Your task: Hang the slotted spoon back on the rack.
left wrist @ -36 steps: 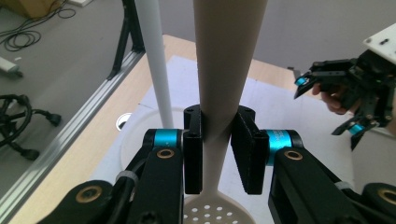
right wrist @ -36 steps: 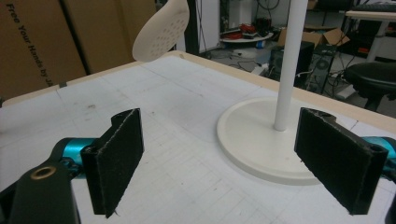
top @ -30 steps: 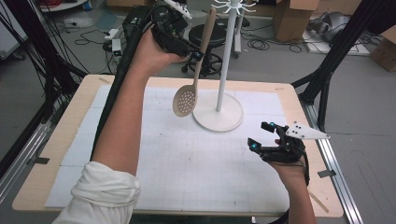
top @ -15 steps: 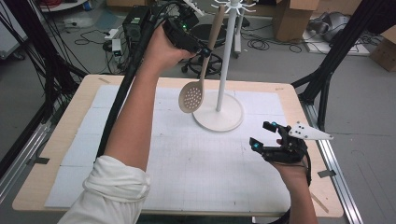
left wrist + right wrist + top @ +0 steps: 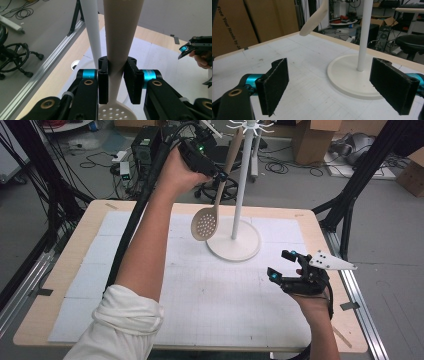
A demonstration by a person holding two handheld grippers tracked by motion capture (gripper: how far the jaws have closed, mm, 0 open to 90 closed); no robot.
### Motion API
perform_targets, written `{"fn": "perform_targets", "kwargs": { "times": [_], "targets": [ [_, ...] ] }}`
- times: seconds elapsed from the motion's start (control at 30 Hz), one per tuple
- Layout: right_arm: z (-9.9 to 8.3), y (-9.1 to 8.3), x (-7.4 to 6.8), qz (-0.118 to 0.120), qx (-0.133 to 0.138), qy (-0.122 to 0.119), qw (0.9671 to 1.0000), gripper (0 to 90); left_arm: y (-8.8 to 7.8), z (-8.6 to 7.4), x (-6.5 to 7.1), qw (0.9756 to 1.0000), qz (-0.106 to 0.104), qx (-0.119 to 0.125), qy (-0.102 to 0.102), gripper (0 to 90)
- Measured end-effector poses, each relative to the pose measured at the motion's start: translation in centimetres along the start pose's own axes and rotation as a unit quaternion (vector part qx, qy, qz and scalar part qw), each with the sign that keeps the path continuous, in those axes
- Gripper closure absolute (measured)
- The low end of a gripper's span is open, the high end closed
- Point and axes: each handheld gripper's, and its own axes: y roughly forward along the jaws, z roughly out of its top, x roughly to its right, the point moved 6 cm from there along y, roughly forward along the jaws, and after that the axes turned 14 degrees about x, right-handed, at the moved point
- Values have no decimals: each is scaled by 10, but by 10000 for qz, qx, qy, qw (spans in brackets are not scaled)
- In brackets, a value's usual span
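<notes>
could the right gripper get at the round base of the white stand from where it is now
Probably yes. The right gripper is open and low over the mat, facing the stand base, with only bare mat between. The slotted spoon hangs higher, shut in the left gripper.

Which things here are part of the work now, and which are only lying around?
In use:
- slotted spoon, gripped by the left gripper
- white stand with hooks at the top
- right gripper, open, low over the table

Only around:
- cardboard boxes
- cables on the floor
- office chair
</notes>
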Motion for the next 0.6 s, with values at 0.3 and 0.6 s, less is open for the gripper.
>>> {"fn": "perform_targets", "kwargs": {
  "times": [0.3,0.6],
  "targets": [
    [1,-1,0,3,9,-2,10000,150,3,-3,-7,9999,61,-40,-95,749],
    [0,-1,1,15,16,1,10000,150,7,-6,-15,9998,81,-61,-157,749]
  ]
}}
